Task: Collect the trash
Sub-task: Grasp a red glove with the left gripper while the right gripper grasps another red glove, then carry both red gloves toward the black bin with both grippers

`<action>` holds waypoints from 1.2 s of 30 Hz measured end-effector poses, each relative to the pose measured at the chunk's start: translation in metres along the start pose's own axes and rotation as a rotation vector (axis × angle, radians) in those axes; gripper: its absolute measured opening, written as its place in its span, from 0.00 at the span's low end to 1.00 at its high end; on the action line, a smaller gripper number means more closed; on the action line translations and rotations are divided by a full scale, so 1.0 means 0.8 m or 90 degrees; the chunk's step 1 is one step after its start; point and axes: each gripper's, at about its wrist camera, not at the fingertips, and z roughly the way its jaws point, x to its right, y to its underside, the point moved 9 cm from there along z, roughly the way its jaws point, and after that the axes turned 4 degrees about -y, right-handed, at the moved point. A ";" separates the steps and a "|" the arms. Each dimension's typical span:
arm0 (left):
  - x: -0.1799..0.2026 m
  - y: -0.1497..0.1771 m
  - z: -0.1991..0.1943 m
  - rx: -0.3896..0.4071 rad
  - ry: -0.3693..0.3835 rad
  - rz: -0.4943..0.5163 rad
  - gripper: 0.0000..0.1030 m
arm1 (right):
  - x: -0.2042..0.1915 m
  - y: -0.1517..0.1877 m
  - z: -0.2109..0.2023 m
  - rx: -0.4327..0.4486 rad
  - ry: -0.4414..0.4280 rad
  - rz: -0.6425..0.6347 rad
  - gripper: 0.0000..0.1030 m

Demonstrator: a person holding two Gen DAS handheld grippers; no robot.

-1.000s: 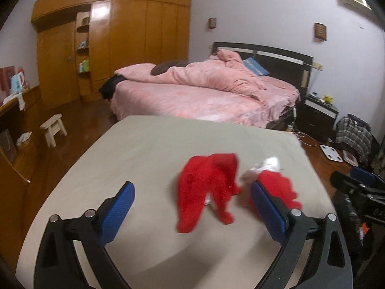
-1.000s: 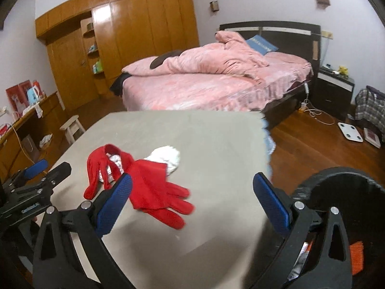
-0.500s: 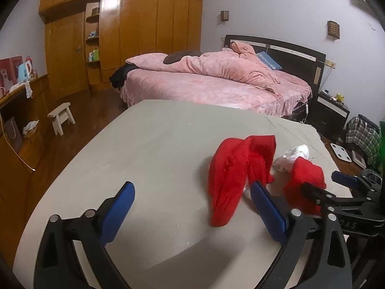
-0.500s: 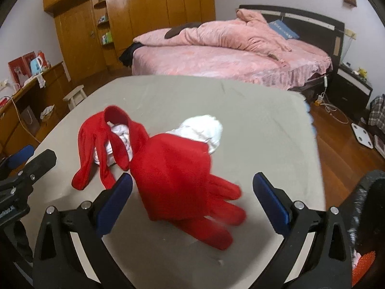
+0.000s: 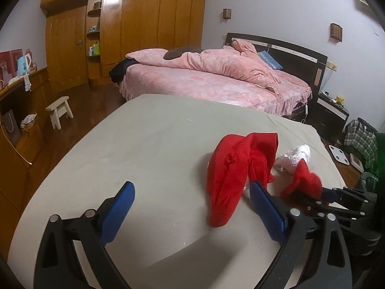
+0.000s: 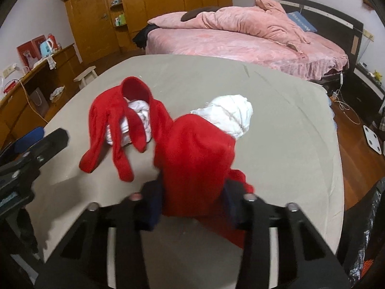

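Two red gloves and two white crumpled tissues lie on a beige-covered table (image 6: 276, 132). My right gripper (image 6: 192, 204) is shut on the near red glove (image 6: 195, 154), whose fingers hang below the pads. A white tissue wad (image 6: 231, 113) lies just behind that glove. The second red glove (image 6: 113, 118) lies to the left over another white tissue (image 6: 139, 118). In the left wrist view my left gripper (image 5: 190, 207) is open and empty over the table; the second glove (image 5: 233, 168) lies by its right finger, and the held glove (image 5: 303, 180) sits at the right.
A black trash bin (image 6: 368, 236) stands past the table's right edge. A pink bed (image 5: 216, 77) lies beyond the table, a dark nightstand (image 5: 332, 113) to its right. A wooden wardrobe (image 5: 120, 31), a small stool (image 5: 60, 110) and a side counter (image 5: 14, 110) stand on the left.
My right gripper moved forward and closed on the near red glove. My left gripper shifted slightly and stays open.
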 end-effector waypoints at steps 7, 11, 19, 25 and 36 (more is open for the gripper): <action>0.015 -0.001 0.004 -0.006 0.016 0.007 0.84 | -0.003 -0.003 -0.034 0.035 -0.023 0.000 0.11; 0.027 -0.002 0.010 -0.013 0.027 0.016 0.77 | 0.010 -0.013 -0.051 0.054 -0.007 0.013 0.11; 0.047 -0.004 0.034 -0.042 0.043 0.029 0.61 | 0.026 -0.022 -0.057 0.064 -0.002 0.029 0.11; 0.060 -0.001 0.048 -0.068 0.070 0.033 0.41 | 0.024 -0.019 -0.055 0.060 -0.005 0.027 0.12; 0.077 -0.016 0.025 -0.032 0.114 0.036 0.09 | 0.029 -0.024 -0.067 0.074 0.000 0.030 0.12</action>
